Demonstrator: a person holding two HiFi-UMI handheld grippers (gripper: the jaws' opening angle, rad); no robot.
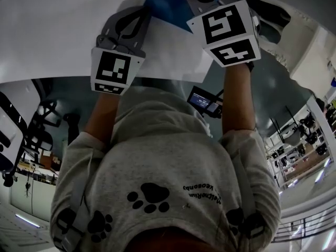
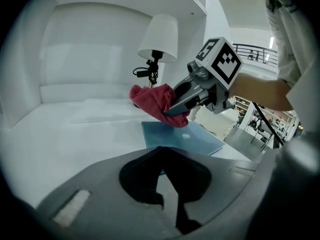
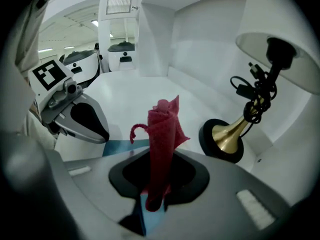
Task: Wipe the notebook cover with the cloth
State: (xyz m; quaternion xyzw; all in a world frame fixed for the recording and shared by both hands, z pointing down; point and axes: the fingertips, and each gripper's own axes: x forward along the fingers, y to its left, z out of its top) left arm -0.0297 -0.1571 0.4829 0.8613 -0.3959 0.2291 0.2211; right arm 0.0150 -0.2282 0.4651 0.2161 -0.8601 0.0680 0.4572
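Observation:
A blue notebook (image 2: 192,140) lies flat on the white table (image 2: 60,134); in the head view a corner of the notebook (image 1: 167,7) shows between the two grippers. My right gripper (image 3: 155,199) is shut on a red cloth (image 3: 162,131), which hangs bunched from its jaws just over the notebook's far edge. From the left gripper view the cloth (image 2: 152,99) droops onto that edge below the right gripper (image 2: 171,111). My left gripper (image 2: 167,191) hovers at the notebook's near corner, jaws together with nothing between them.
A table lamp with a white shade (image 2: 159,38) and a brass base (image 3: 227,136) stands at the back of the table, a cable clipped to its stem. A white curved backdrop (image 2: 90,49) rises behind. Office furniture (image 2: 270,124) lies beyond the table's right edge.

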